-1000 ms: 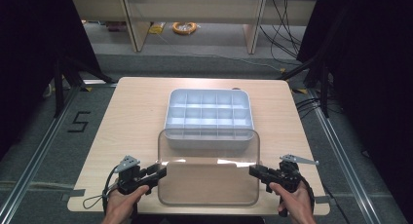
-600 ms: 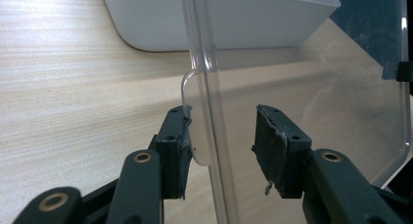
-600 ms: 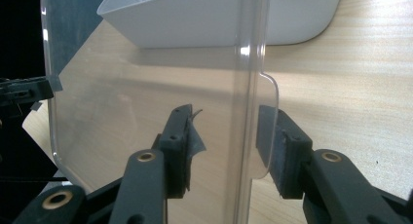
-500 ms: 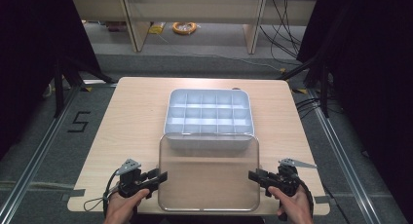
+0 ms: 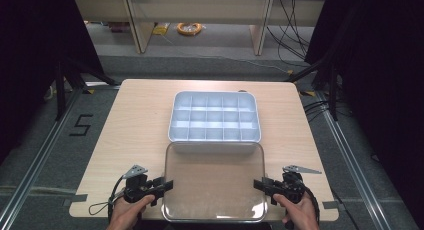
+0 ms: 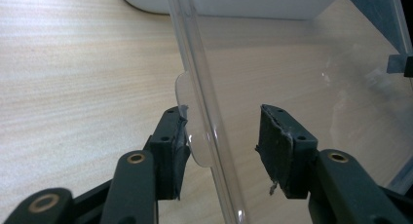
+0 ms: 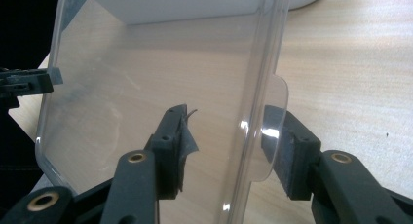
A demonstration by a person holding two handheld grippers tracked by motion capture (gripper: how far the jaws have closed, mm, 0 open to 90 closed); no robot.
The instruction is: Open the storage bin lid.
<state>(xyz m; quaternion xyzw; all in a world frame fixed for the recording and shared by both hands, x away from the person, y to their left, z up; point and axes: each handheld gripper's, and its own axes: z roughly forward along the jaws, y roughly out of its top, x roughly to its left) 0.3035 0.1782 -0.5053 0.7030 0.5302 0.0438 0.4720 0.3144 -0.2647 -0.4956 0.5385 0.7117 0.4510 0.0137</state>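
High cam overhead, facing fwd/down; gripper cams close-up, sharing clear lid (image 5: pixel 215 182).

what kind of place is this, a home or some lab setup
Probably a lab or recording workspace, not a home: a bare wooden table ringed by black curtains, loose cables on the floor, and a taped number marking beside the table.

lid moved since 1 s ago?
Yes. The clear lid has come down and toward the person: its far edge overlapped the grey tray before and now lies along the tray's near wall, flat on the table.
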